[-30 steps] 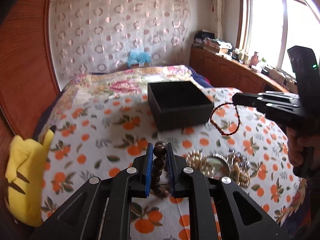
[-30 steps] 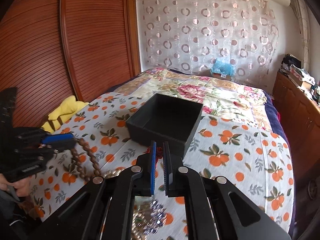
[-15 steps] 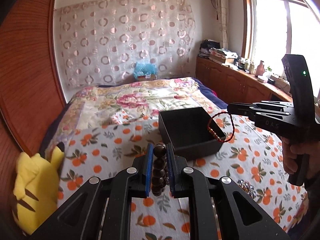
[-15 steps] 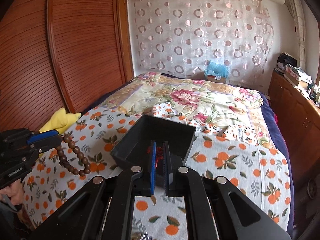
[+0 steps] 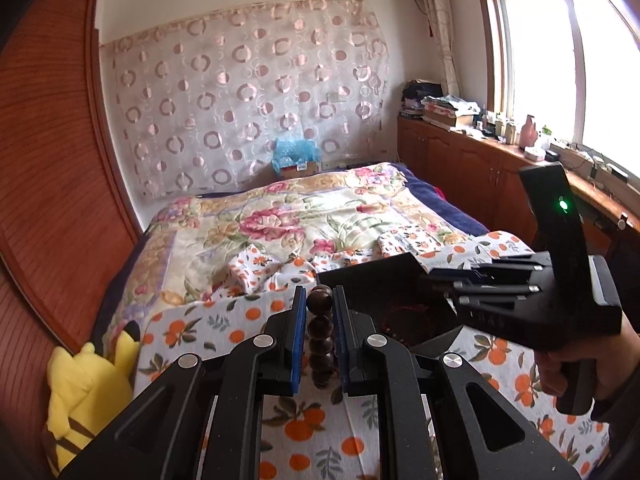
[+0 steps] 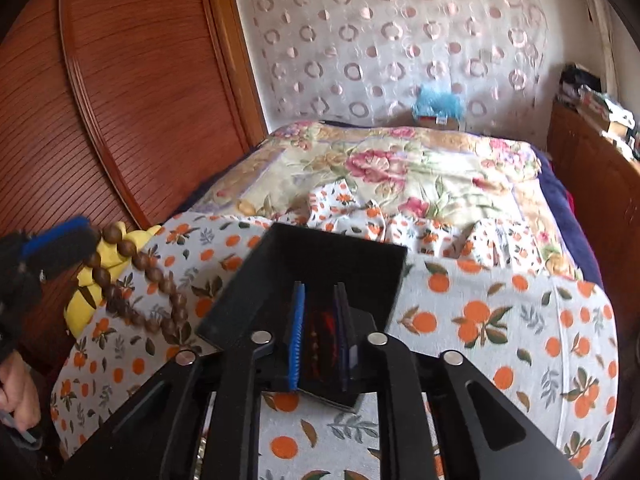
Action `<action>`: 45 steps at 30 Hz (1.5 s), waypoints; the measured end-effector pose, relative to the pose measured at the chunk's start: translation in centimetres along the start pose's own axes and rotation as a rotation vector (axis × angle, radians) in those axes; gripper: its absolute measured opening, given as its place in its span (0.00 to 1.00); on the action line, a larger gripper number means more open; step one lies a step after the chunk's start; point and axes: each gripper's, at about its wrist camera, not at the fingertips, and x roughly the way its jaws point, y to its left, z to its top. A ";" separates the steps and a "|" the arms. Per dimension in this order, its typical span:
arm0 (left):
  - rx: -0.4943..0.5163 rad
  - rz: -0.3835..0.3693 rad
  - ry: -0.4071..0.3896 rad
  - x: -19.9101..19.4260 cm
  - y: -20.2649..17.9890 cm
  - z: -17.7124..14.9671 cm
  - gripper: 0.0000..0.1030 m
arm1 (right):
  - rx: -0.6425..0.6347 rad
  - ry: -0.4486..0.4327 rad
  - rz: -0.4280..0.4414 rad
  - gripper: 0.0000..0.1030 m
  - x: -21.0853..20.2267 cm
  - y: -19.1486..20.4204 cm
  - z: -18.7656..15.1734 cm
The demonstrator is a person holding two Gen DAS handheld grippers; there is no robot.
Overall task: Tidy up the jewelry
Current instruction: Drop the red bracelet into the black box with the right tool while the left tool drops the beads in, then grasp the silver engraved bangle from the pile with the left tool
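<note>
**Q:** what's each side doing in this shot?

**A:** From my feeds: the left gripper (image 5: 320,336) has its jaws clamped on the brown wooden bead bracelet (image 5: 320,338). The top bead sits right between the blue pads and the rest of the strand hangs down below them. In the right wrist view you can see that same bracelet (image 6: 140,280) dangling in a loop off the left gripper (image 6: 60,244), held up over the orange-print sheet (image 6: 500,320) on the bed, just to the left of the black box (image 6: 304,248).

**Q:** and the right one? where's the red string?

**A:** The right gripper (image 6: 320,332) is poked into the open top of the black box, jaws apart with a clear gap between them. The red beaded bracelet (image 6: 320,328) shows in that gap, down inside the box. I can't tell if it's touching either pad. From the left wrist view I see the right gripper (image 5: 444,286) reaching over the box (image 5: 368,276) and the red beads (image 5: 404,312) on the box floor.

**Q:** anything else around?

**A:** Yellow plush toy (image 5: 84,392) at the bed's left edge by the wooden wardrobe (image 6: 140,80).
</note>
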 end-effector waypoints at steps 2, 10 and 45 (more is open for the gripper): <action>0.010 0.000 0.001 0.5 -0.4 0.4 0.12 | 0.007 -0.009 0.003 0.26 -0.5 -0.5 -0.4; 0.013 -0.010 0.008 2.7 -1.7 2.3 0.12 | -0.028 -0.027 -0.033 0.26 -3.2 -2.1 -2.7; 0.078 -0.119 0.084 -0.7 -4.9 -6.4 0.60 | -0.034 -0.106 -0.067 0.26 -11.5 1.1 -15.4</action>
